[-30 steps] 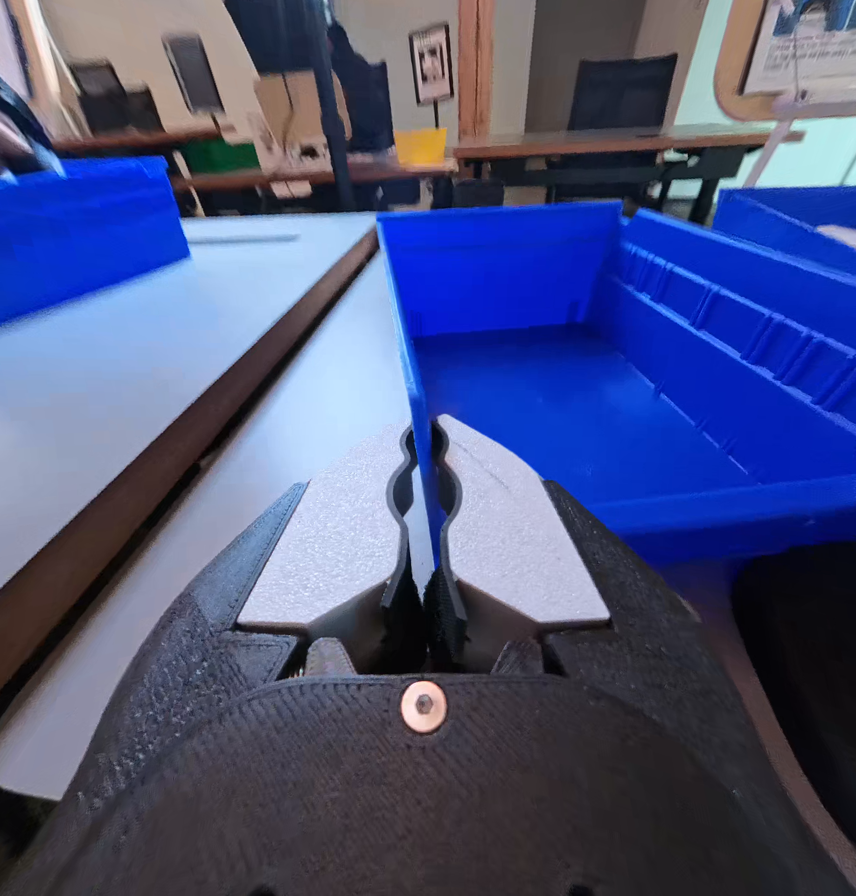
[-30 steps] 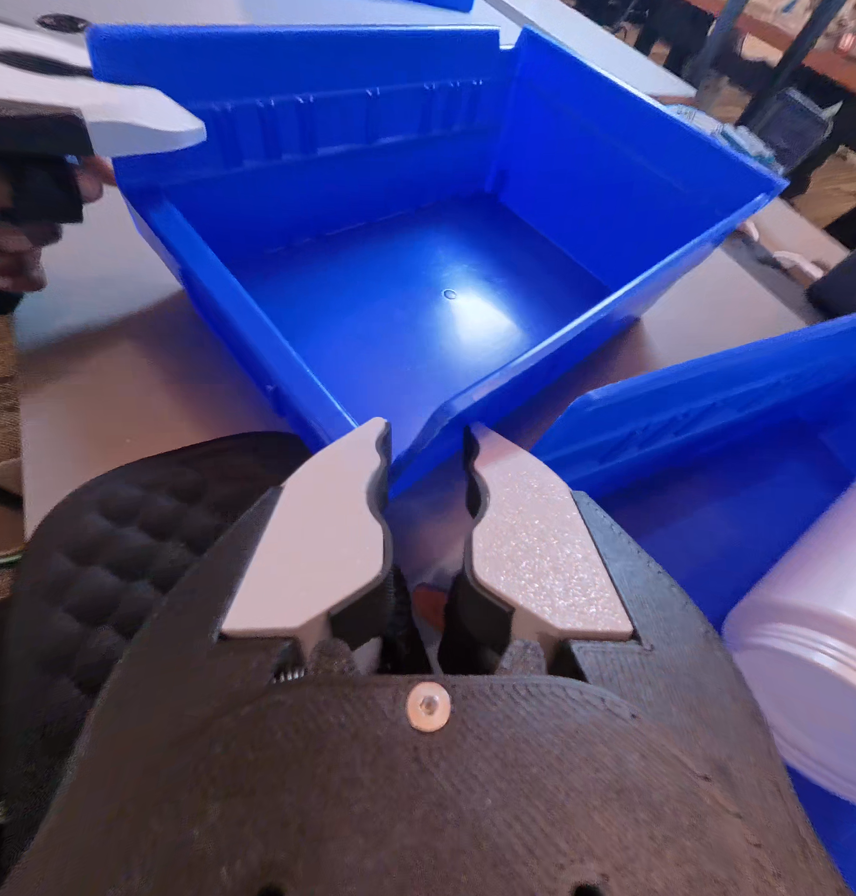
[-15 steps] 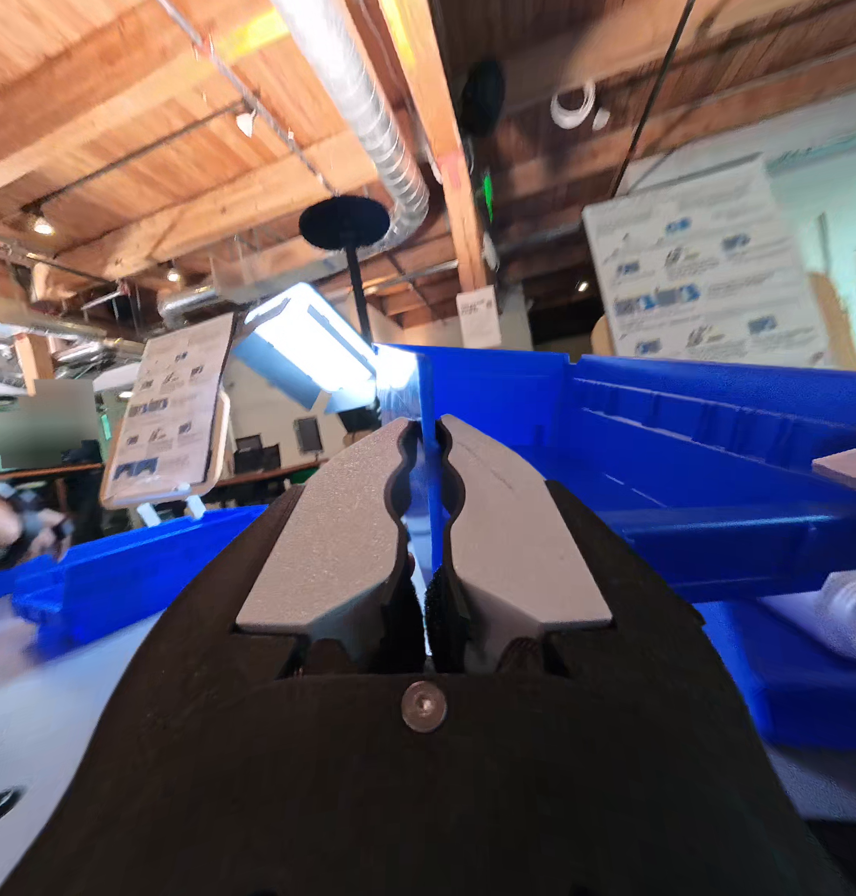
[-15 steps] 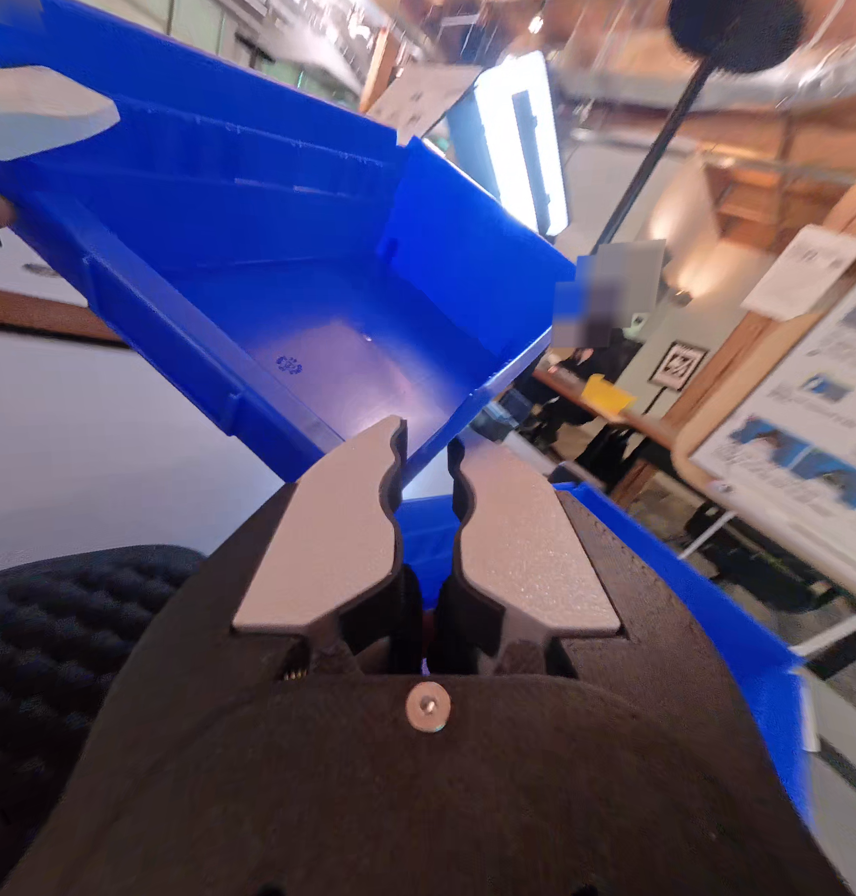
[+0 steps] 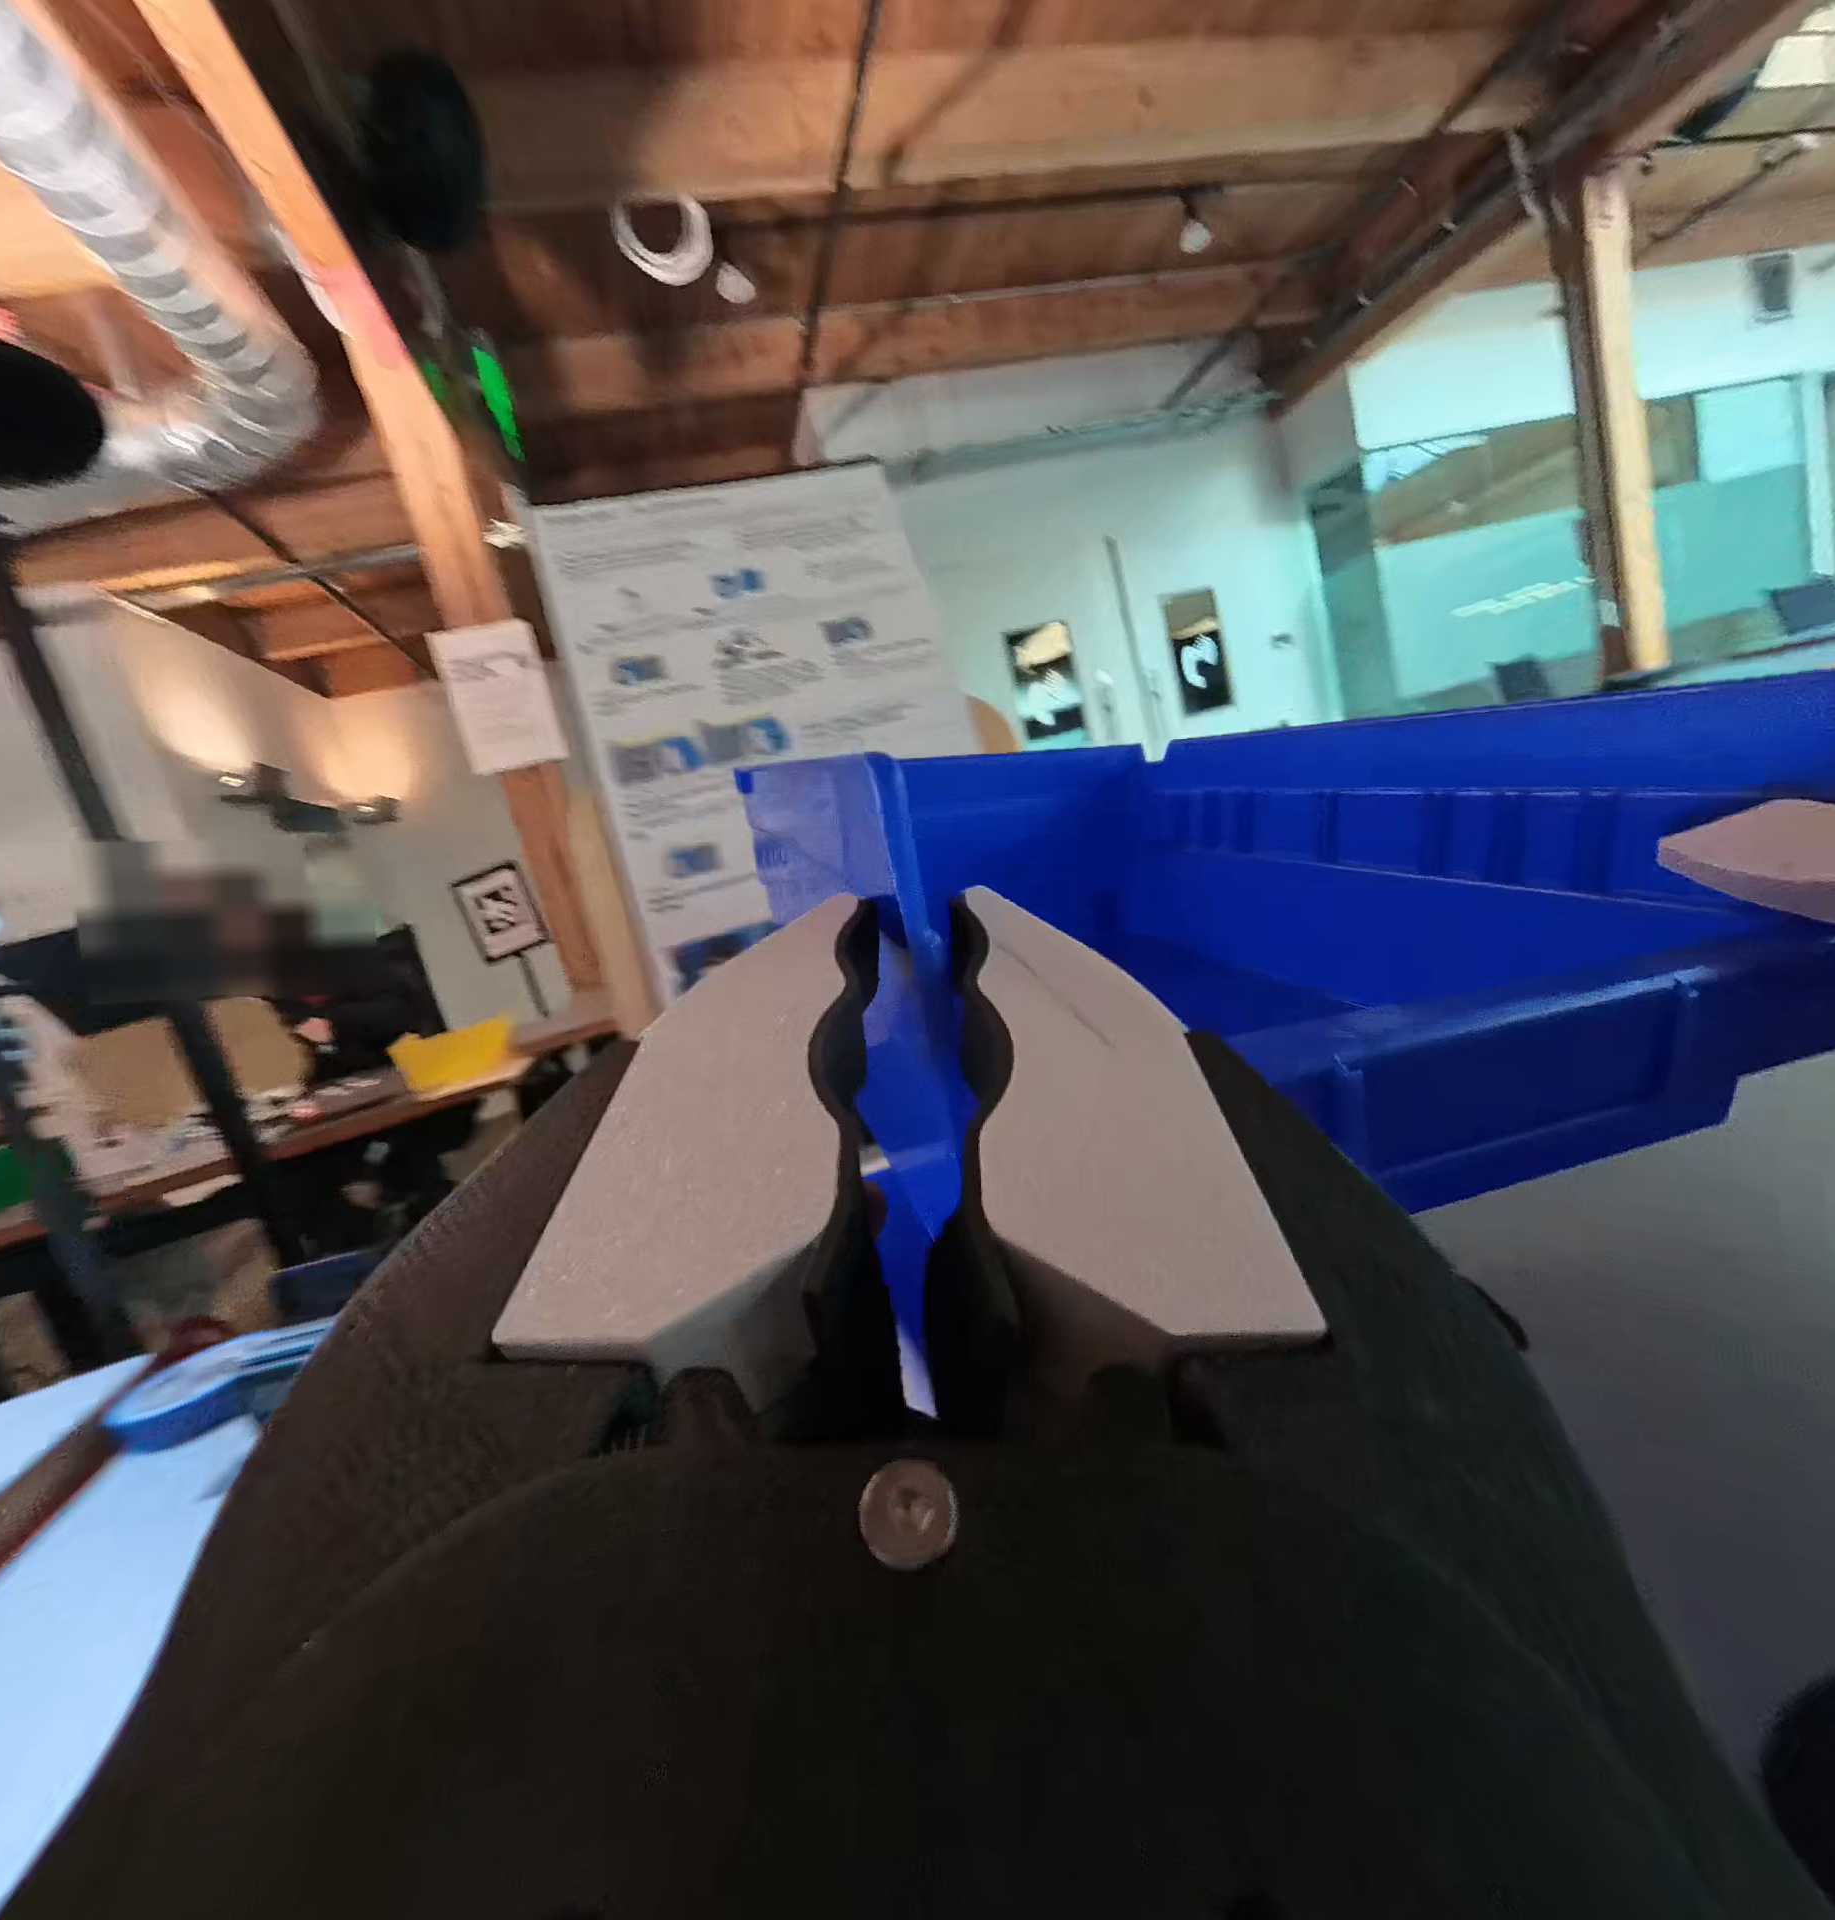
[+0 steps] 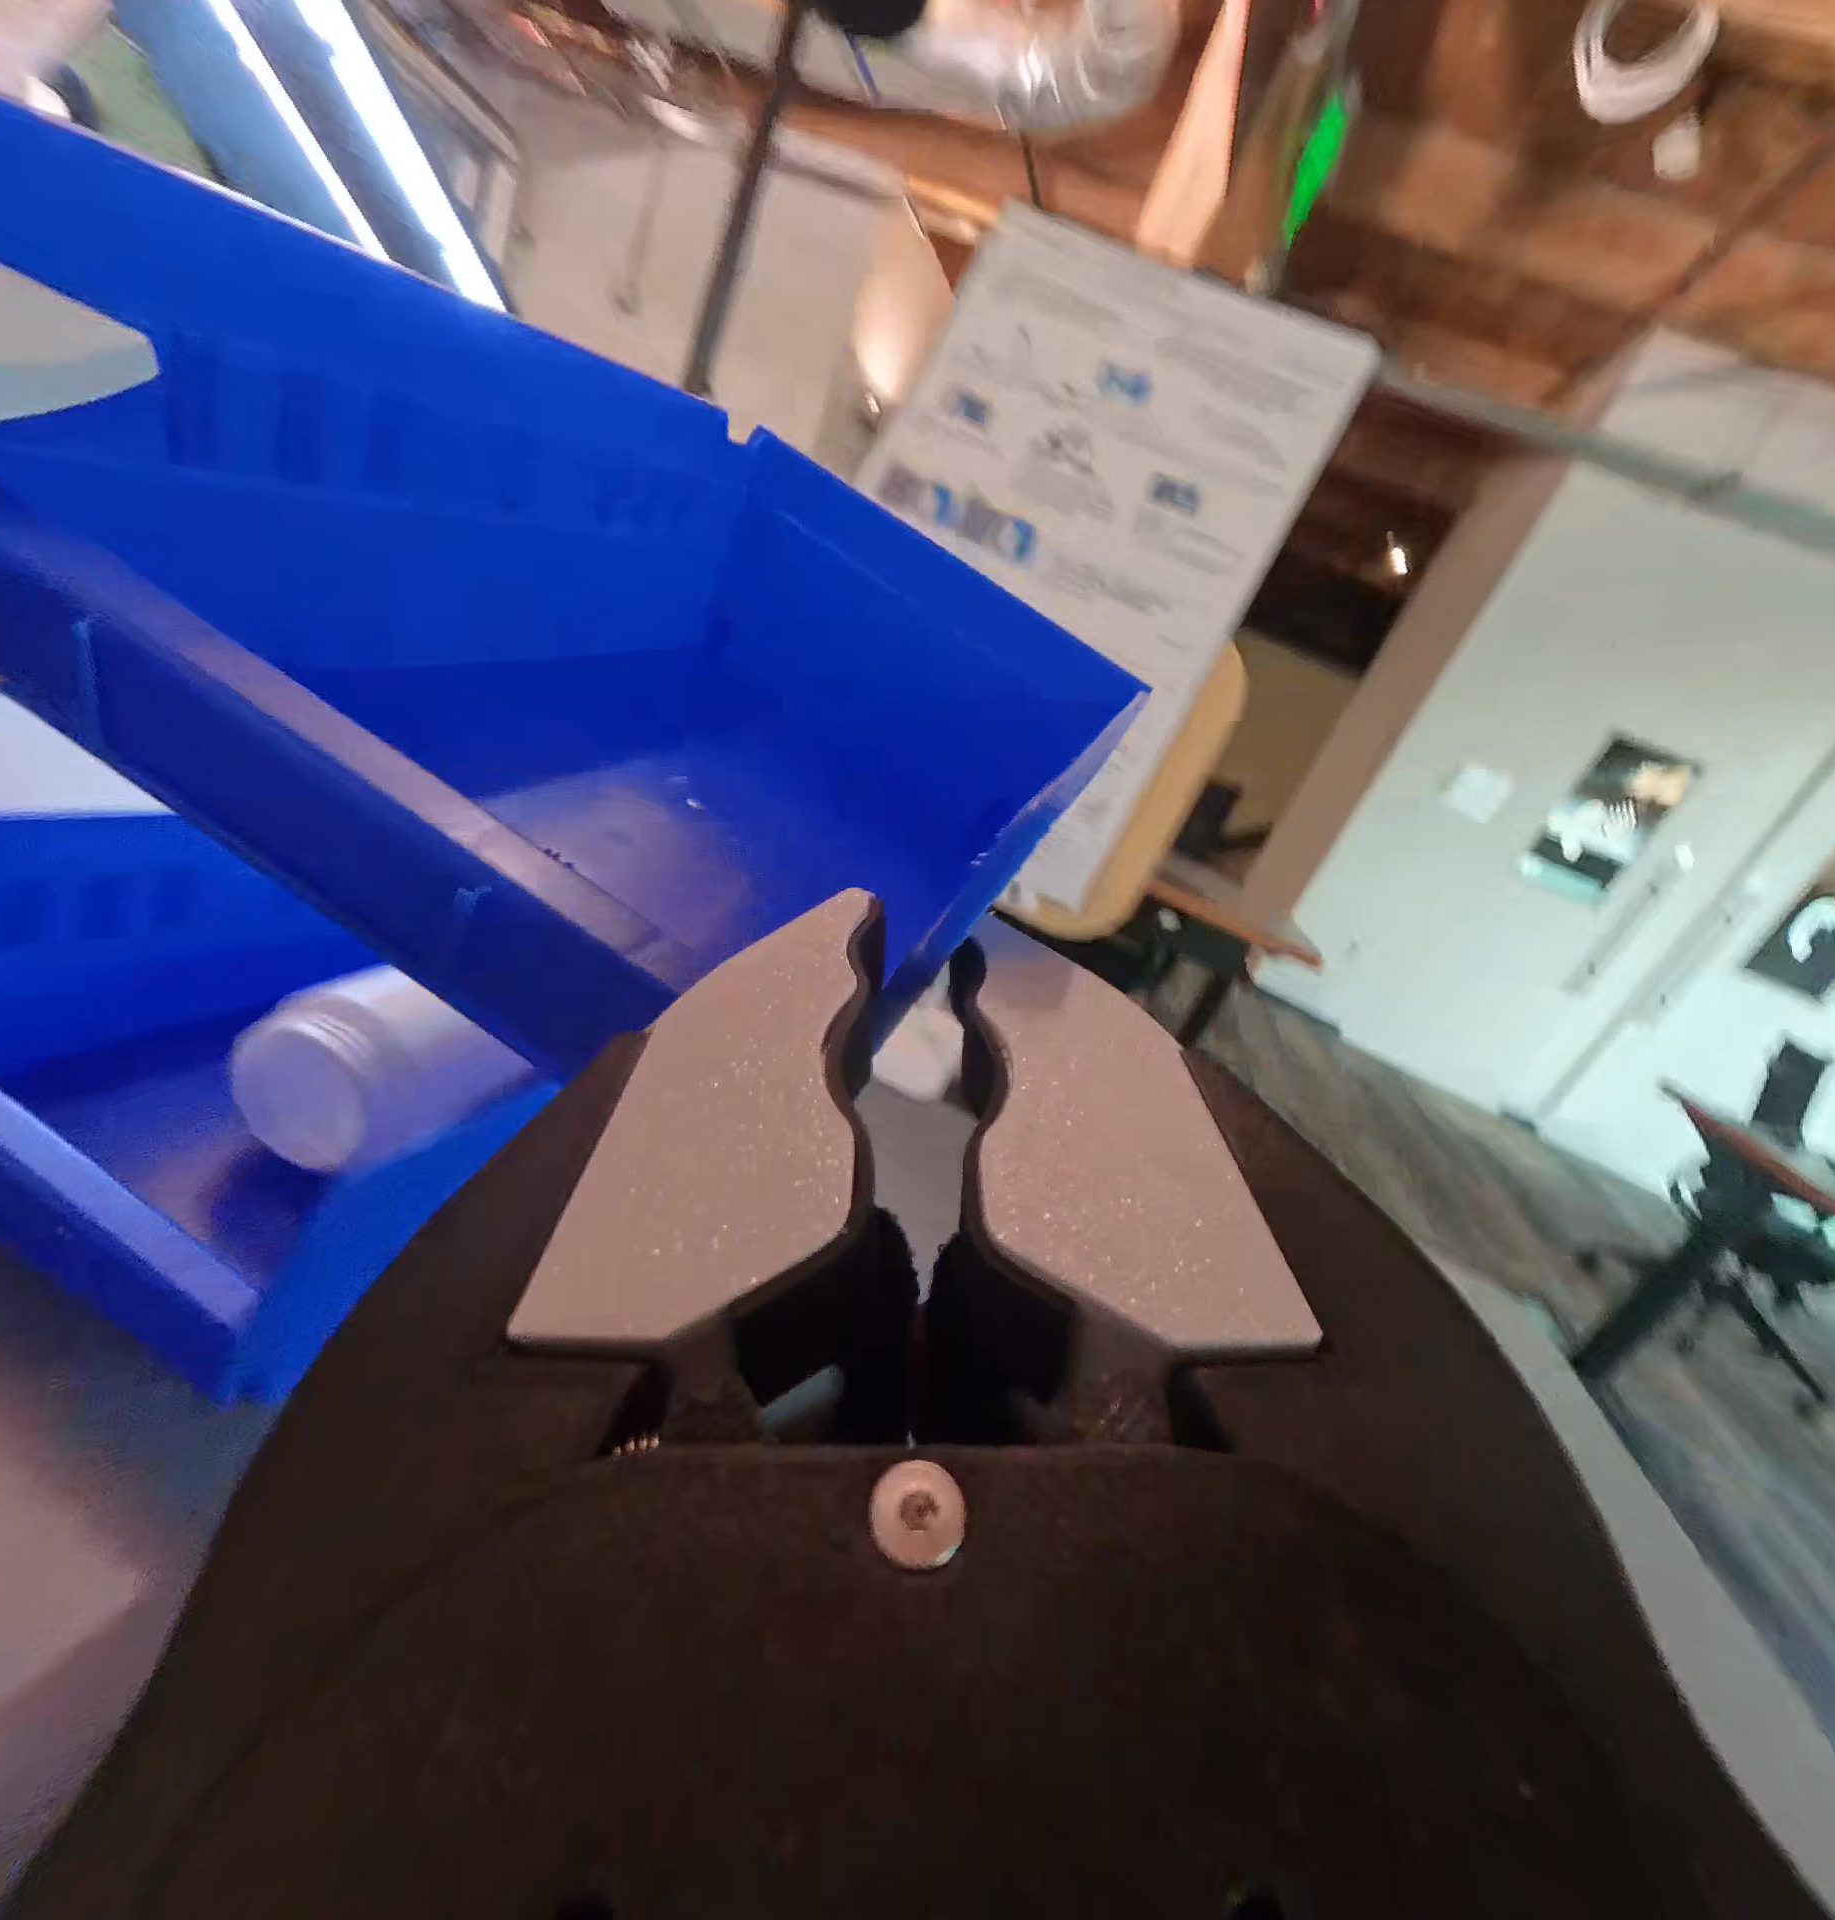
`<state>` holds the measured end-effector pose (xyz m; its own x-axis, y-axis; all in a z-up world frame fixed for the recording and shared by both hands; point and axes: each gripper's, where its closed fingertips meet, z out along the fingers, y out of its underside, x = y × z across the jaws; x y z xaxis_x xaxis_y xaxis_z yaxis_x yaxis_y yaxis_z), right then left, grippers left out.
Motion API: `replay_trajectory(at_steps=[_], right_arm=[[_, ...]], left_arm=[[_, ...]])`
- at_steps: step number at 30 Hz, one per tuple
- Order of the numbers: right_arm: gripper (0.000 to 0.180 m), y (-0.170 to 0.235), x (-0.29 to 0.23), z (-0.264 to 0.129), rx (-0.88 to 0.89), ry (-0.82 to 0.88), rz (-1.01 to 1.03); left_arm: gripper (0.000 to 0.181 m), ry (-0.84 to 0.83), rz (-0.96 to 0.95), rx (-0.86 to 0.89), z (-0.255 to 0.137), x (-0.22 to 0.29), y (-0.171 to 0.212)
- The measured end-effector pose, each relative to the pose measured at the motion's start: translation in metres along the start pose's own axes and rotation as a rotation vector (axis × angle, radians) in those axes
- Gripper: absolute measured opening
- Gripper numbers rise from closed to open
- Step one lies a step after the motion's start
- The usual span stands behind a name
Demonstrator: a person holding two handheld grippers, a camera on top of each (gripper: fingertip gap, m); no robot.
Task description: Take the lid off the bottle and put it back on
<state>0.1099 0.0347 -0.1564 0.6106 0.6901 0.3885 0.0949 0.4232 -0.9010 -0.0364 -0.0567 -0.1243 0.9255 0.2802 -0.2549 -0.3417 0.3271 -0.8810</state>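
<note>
The left gripper (image 5: 913,914) had its jaws closed narrowly on the side wall of an empty blue bin (image 5: 1412,914), the thin plastic edge running down the gap between the two grey fingers (image 5: 705,1122). The right gripper (image 6: 918,940) clamped the opposite wall of the same blue bin (image 6: 456,582), at its near corner, with only a slim gap between its jaws. The bin was held off the grey table (image 5: 1640,1299) and tilted, its open interior facing both cameras. In the right wrist view, the bottle (image 6: 321,1081) lay on its side in a second blue bin (image 6: 113,1226) below and to the left of the raised one; it was white and translucent, with a ribbed, threaded neck end facing the camera, and motion blur prevented a firm reading of whether the lid was fitted. The left wrist view did not show the bottle or the second bin. Each view showed one grey finger of the other gripper at the far edge of the raised bin: the right gripper's at the right edge of the left wrist view, the left gripper's at the left edge of the right wrist view. A white poster (image 5: 736,707) stood far behind.
</note>
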Motion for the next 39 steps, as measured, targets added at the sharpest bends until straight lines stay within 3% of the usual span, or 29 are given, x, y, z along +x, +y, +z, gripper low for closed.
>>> replay_trajectory(at_steps=[8, 14, 17, 20, 23, 27, 30, 33, 37, 39], right_arm=[[0.009, 0.093, 0.103, -0.058, -0.255, 0.162, 0.125], [0.01, 0.163, 0.119, -0.074, -0.392, 0.166, 0.151], [0.009, 0.178, 0.124, -0.079, -0.388, 0.179, 0.157], [0.015, 0.198, 0.12, -0.088, -0.505, 0.11, 0.185], [0.032, 0.212, 0.11, -0.101, -0.624, 0.017, 0.164], [0.039, 0.187, 0.129, -0.109, -0.555, 0.1, 0.11], [0.041, 0.152, 0.122, -0.104, -0.421, 0.061, 0.122], [0.043, 0.127, 0.085, -0.092, -0.334, -0.11, 0.083], [0.07, 0.154, 0.024, -0.083, -0.503, -0.392, -0.021], [0.081, 0.179, 0.012, -0.077, -0.618, -0.416, -0.07]], left_arm=[[0.019, 0.236, -0.007, -0.149, 0.044, 0.137, 0.052], [0.02, 0.309, 0.004, -0.307, 0.048, 0.186, 0.119], [0.025, 0.386, 0.018, -0.362, 0.039, 0.204, 0.139], [0.07, 0.541, -0.045, -0.434, 0.024, 0.223, 0.141], [0.082, 0.624, -0.086, -0.371, 0.005, 0.221, 0.117], [0.081, 0.72, 0.044, -0.382, -0.028, 0.178, 0.106], [0.078, 0.763, 0.183, -0.555, -0.05, 0.123, 0.137], [0.073, 0.816, 0.269, -0.746, -0.073, 0.079, 0.179], [0.049, 0.831, 0.433, -0.988, -0.098, 0.039, 0.236], [0.047, 0.815, 0.427, -0.958, -0.097, 0.034, 0.239]])
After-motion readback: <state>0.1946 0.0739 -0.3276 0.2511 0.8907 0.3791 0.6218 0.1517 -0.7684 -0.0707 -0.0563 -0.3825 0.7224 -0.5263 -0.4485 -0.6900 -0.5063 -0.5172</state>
